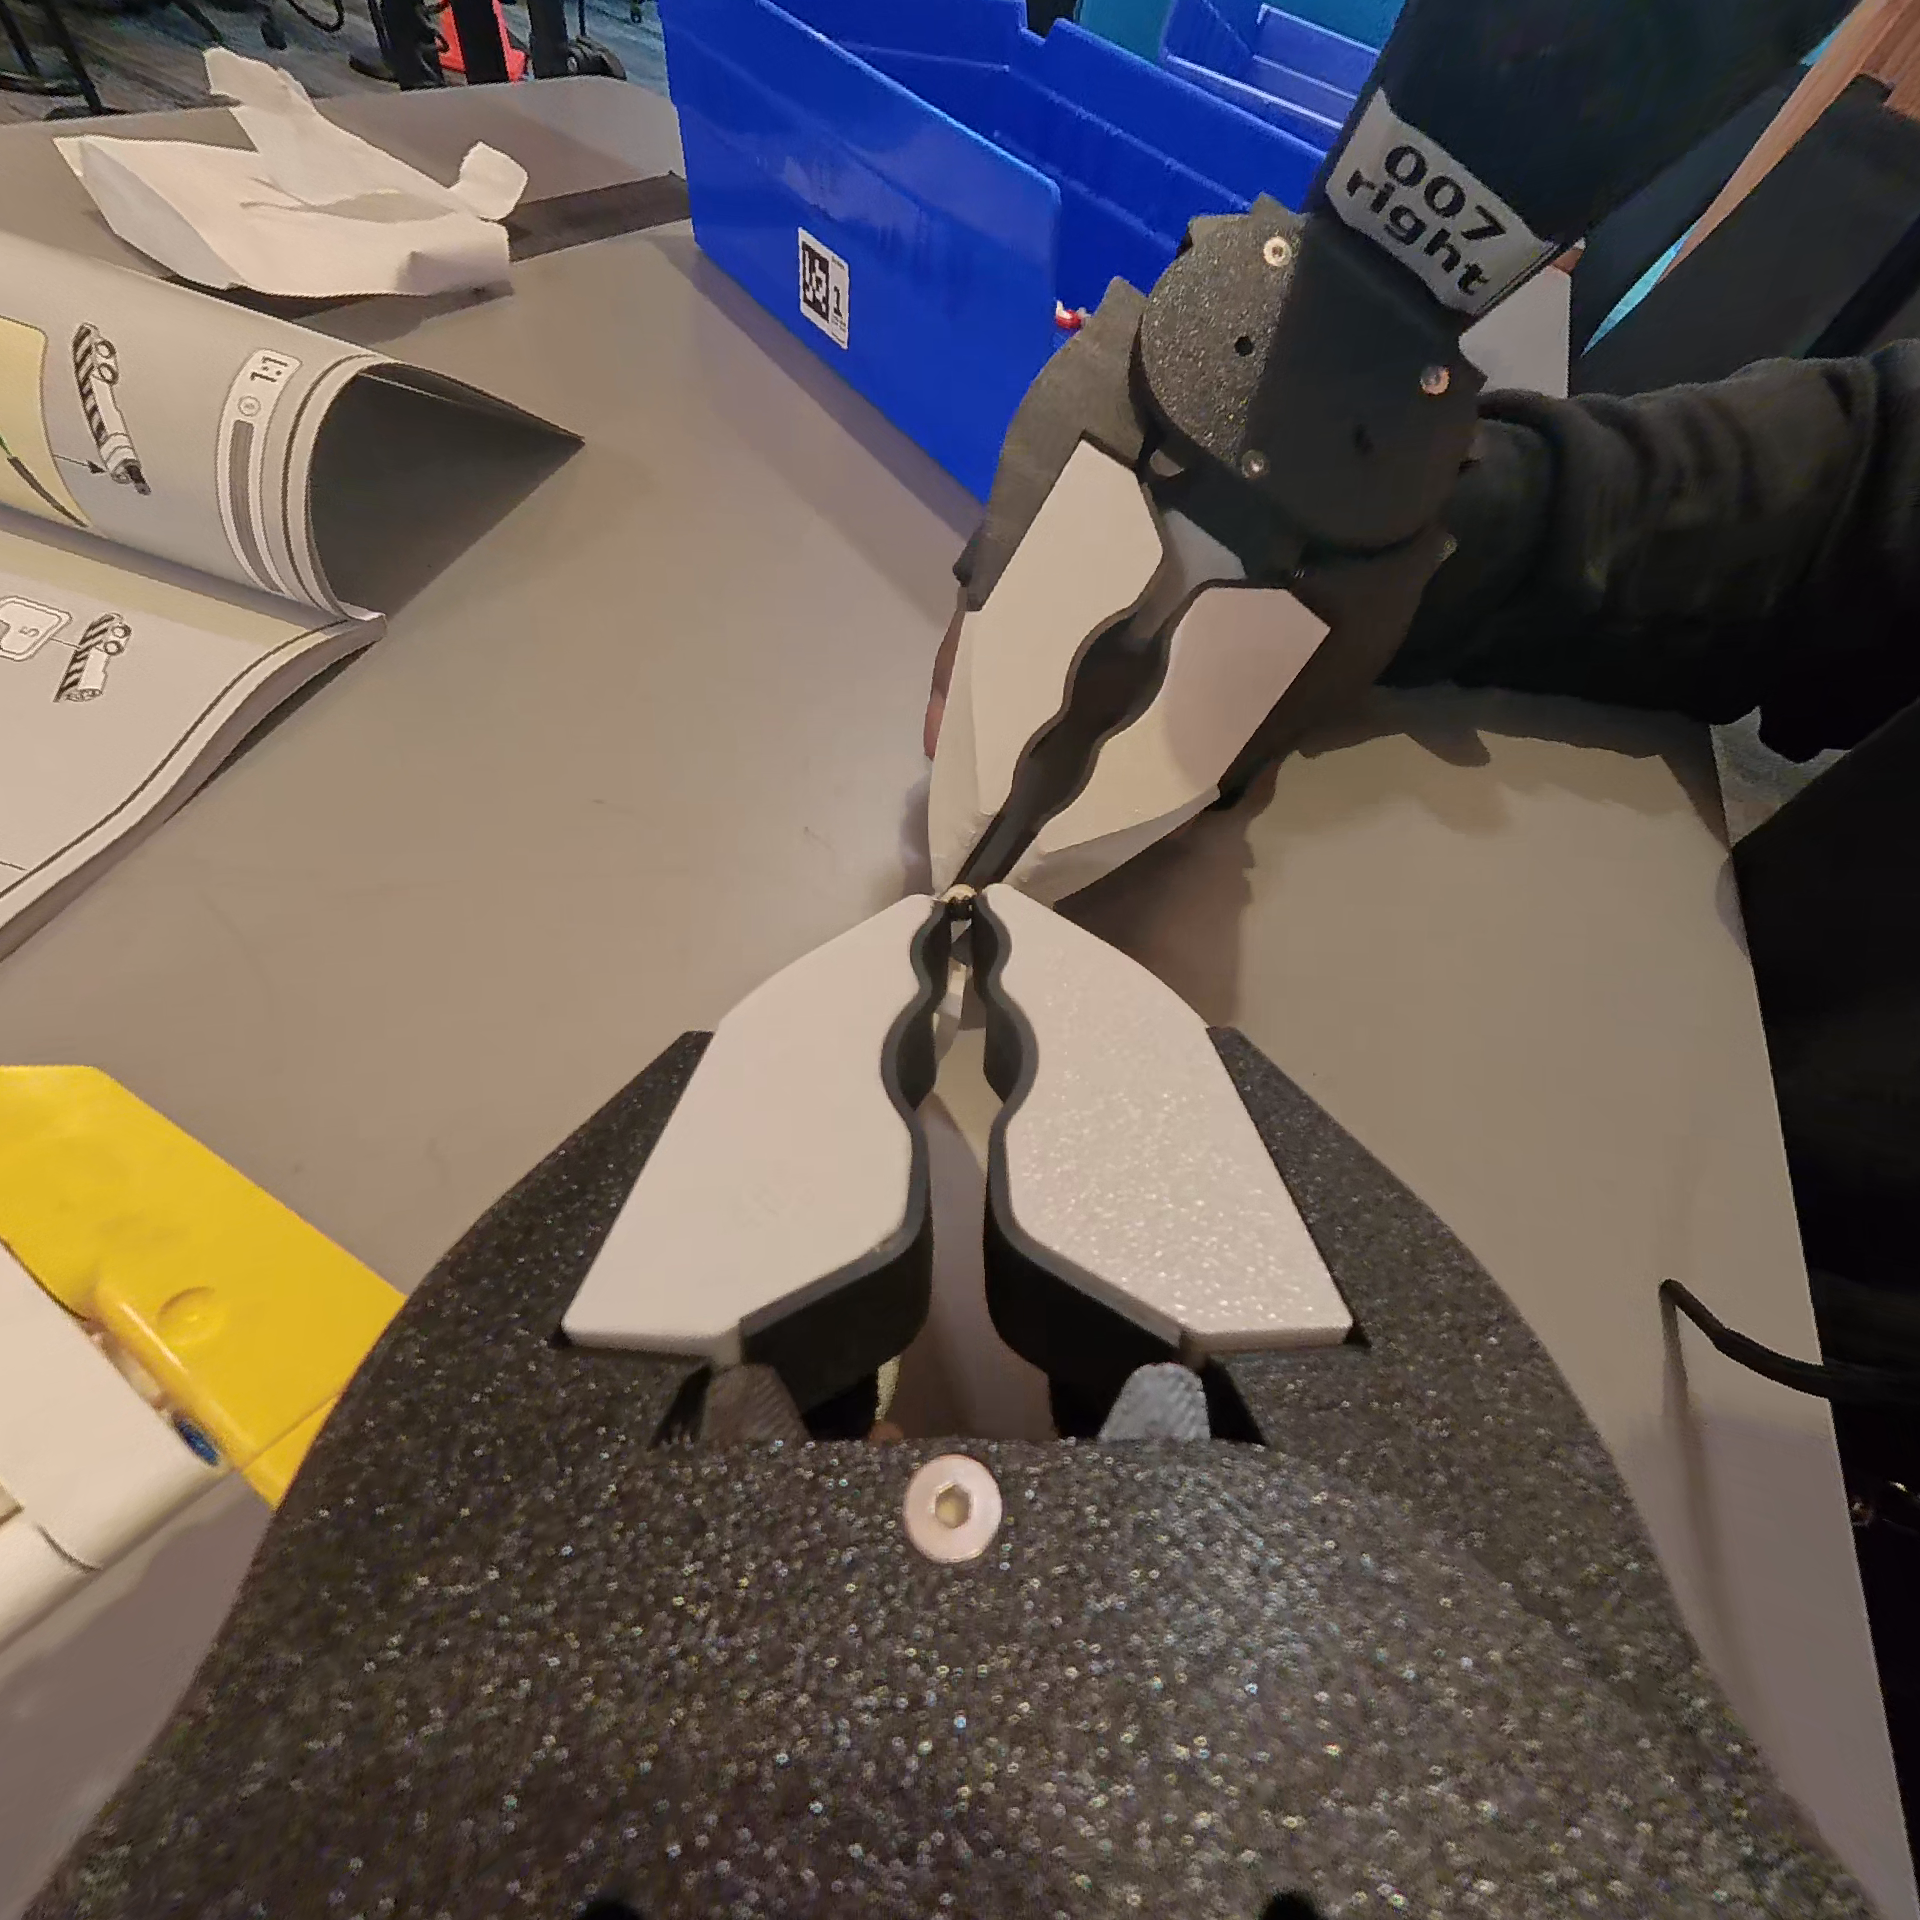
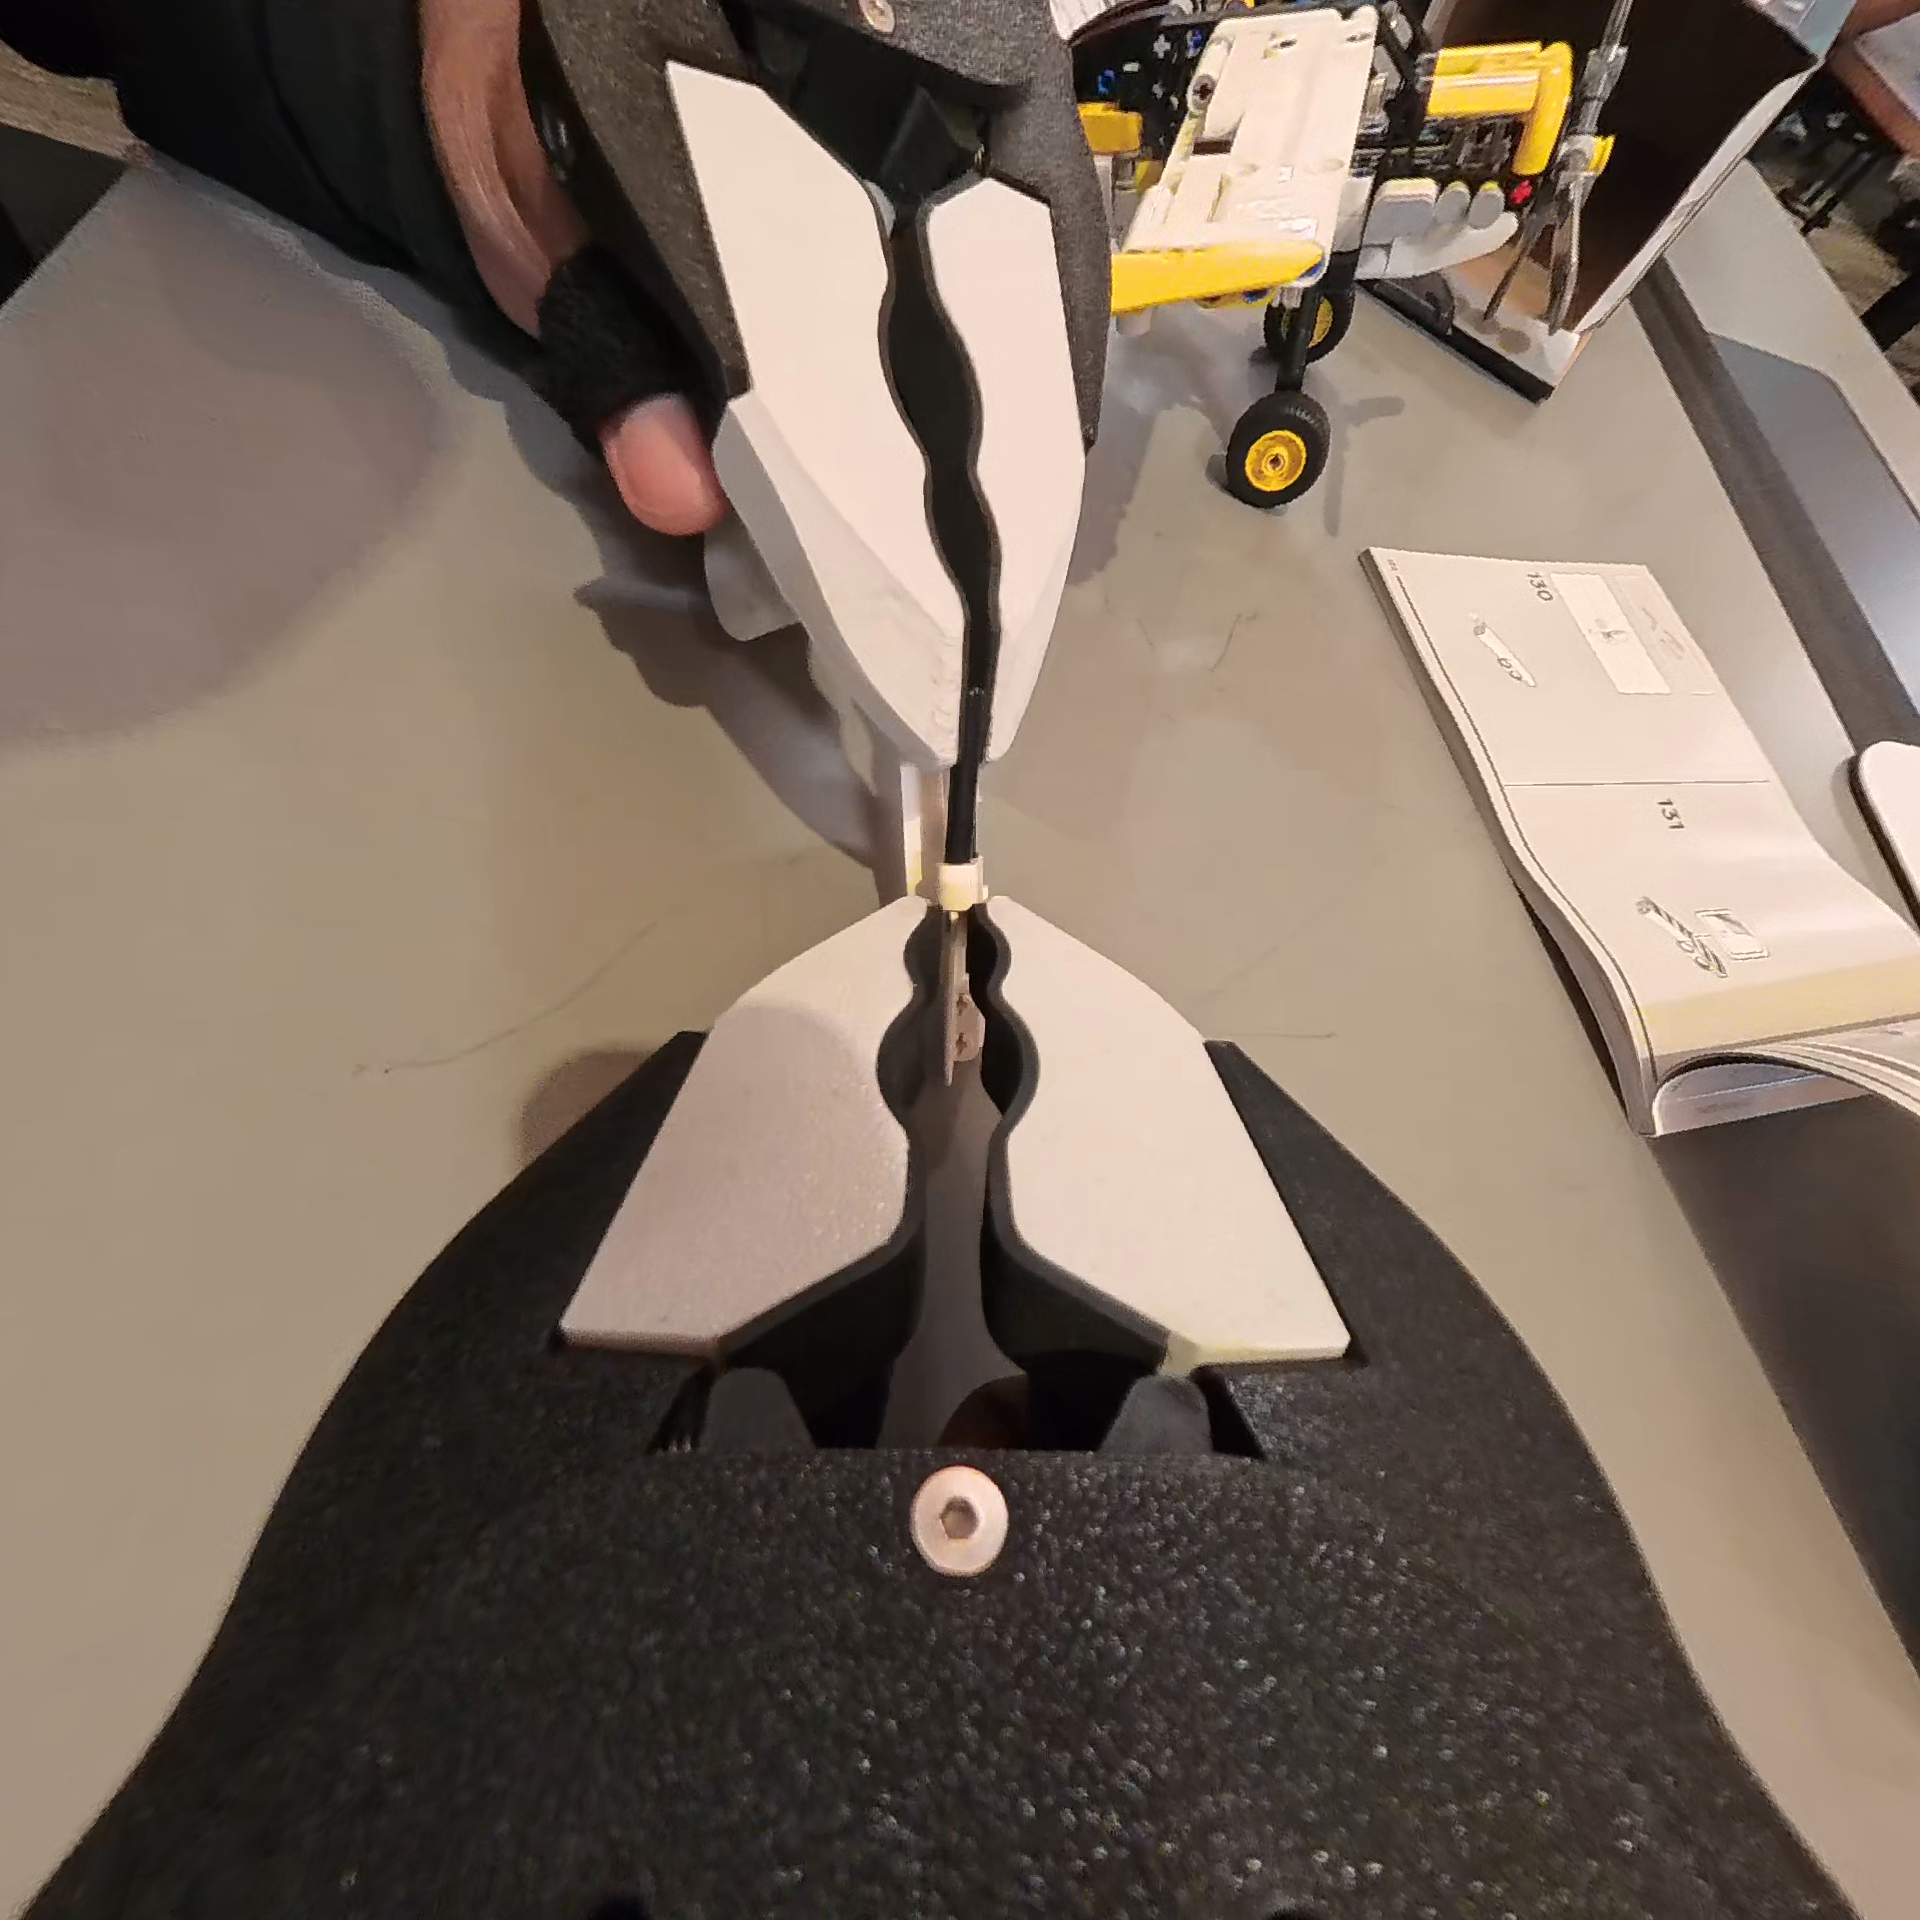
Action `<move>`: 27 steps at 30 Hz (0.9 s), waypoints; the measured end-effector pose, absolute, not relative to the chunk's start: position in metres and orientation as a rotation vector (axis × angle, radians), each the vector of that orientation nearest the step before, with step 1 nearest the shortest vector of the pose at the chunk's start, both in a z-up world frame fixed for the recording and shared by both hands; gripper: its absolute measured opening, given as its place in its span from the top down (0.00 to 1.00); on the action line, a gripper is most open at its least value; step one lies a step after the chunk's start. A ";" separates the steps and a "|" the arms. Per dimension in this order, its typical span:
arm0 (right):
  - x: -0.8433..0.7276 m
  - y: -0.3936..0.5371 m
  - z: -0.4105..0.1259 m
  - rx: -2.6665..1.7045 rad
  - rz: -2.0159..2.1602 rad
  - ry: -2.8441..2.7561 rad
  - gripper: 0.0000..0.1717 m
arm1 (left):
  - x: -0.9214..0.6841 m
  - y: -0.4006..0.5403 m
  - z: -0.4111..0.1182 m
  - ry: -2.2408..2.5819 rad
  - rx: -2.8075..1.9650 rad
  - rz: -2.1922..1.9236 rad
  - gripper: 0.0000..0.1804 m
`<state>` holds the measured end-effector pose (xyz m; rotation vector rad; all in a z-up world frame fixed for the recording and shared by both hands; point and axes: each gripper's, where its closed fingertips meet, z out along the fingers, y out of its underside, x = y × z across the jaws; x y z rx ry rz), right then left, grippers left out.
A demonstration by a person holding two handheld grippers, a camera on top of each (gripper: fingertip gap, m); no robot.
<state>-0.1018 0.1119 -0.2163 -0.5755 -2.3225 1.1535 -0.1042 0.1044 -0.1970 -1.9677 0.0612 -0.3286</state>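
The two grippers meet tip to tip above the grey table (image 1: 623,831). In the right wrist view my left gripper (image 2: 966,753) comes down from above, shut on a thin black rod (image 2: 964,816) that sticks out past its tips. The rod's end sits in a small white ring (image 2: 956,881). My right gripper (image 2: 954,906) is shut on a thin white piece with cross holes (image 2: 958,997), which carries the ring at its tip. In the left wrist view my left gripper (image 1: 956,902) shows the rod's dark end between its tips, and the right gripper (image 1: 977,873) comes in from the upper right.
Blue bins (image 1: 883,208), an open booklet (image 1: 156,520), crumpled white paper (image 1: 291,208) and a yellow part (image 1: 156,1195) lie around the left gripper. A yellow and white model with wheels (image 2: 1299,156), a box (image 2: 1683,156) and a booklet (image 2: 1662,831) lie beyond the right one. Less than 4 cm separates the two grippers' tips.
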 end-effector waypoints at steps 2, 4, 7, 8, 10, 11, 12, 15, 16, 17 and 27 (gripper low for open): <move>-0.103 0.112 -0.216 -0.586 1.163 -2.308 0.98 | -0.105 0.104 -0.196 0.054 -1.961 -0.333 0.98; -0.104 0.113 -0.212 -0.592 1.176 -2.282 0.98 | -0.106 0.104 -0.193 0.044 -1.941 -0.342 0.98; -0.106 0.114 -0.205 -0.606 1.214 -2.238 0.98 | -0.108 0.104 -0.188 0.030 -1.904 -0.361 0.98; -0.106 0.115 -0.203 -0.615 1.232 -2.226 0.98 | -0.109 0.105 -0.187 0.026 -1.895 -0.365 0.98; -0.107 0.115 -0.200 -0.633 1.268 -2.202 0.98 | -0.109 0.105 -0.183 0.013 -1.870 -0.372 0.98; -0.107 0.115 -0.198 -0.641 1.286 -2.187 0.99 | -0.110 0.105 -0.181 -0.002 -1.852 -0.380 0.98; -0.108 0.115 -0.195 -0.654 1.306 -2.169 0.99 | -0.111 0.105 -0.178 -0.022 -1.832 -0.392 0.98; -0.110 0.116 -0.186 -0.719 1.392 -2.113 0.99 | -0.115 0.106 -0.170 -0.083 -1.768 -0.429 0.98; -0.111 0.116 -0.184 -0.747 1.421 -2.096 0.99 | -0.116 0.106 -0.168 -0.100 -1.752 -0.431 0.98; -0.112 0.116 -0.183 -0.774 1.442 -2.081 0.98 | -0.117 0.106 -0.167 -0.115 -1.740 -0.427 0.98; -0.115 0.117 -0.184 -0.811 1.431 -2.063 0.98 | -0.119 0.108 -0.170 -0.132 -1.761 -0.405 0.98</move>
